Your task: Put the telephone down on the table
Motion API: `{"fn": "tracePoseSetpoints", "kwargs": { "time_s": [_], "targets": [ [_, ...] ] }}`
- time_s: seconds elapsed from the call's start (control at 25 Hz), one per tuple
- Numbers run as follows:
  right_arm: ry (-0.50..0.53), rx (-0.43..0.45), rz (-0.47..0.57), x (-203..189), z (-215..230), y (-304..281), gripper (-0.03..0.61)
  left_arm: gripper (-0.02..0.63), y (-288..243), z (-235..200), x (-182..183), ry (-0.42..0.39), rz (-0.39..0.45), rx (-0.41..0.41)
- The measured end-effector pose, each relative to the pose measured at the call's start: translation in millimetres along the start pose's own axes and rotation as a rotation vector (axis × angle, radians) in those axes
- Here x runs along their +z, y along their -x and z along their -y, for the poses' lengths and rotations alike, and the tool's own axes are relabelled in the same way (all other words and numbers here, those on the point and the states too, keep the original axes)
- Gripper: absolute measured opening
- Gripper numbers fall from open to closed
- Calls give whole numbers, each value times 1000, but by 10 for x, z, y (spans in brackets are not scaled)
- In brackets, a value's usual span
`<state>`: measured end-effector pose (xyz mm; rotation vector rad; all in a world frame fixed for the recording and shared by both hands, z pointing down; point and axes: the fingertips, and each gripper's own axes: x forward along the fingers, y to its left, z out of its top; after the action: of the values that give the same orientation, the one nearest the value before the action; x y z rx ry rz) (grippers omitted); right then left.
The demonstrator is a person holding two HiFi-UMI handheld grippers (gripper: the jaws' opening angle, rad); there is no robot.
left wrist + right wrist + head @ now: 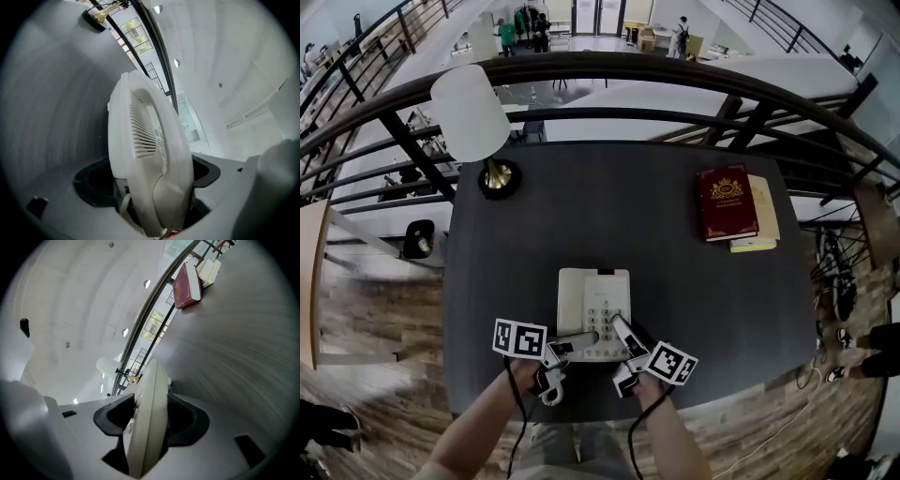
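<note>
A white-shaded lamp [469,111] stands well apart from stacked books [727,202].

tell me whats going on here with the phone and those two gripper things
A person holds a white telephone with two hand-held grippers, the left gripper and the right gripper, each with its jaws closed on the near end. The phone is at the near edge of the dark table; whether it already rests there cannot be told. A lamp and books stand at the far side.
</note>
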<state>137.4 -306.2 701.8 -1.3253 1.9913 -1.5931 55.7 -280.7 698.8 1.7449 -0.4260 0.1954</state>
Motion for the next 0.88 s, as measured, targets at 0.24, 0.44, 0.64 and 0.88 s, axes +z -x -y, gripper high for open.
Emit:
{"fn": "tracePoseSetpoints", "kwargs": {
  "time_s": [0.24, 0.44, 0.64, 0.88],
  "targets": [
    [24, -34, 9, -86, 22, 25, 216, 426, 168, -140, 19, -69, 61, 117],
    [93, -38, -12, -184, -6, 32, 216, 426, 266, -255, -8, -162, 86, 247],
    [219, -62, -60, -197, -63, 21, 222, 425, 305, -361, -66, -240, 106, 381],
    [325, -158, -66, -175, 4, 30, 222, 425, 309, -331, -55, -298, 120, 420]
  ]
}}
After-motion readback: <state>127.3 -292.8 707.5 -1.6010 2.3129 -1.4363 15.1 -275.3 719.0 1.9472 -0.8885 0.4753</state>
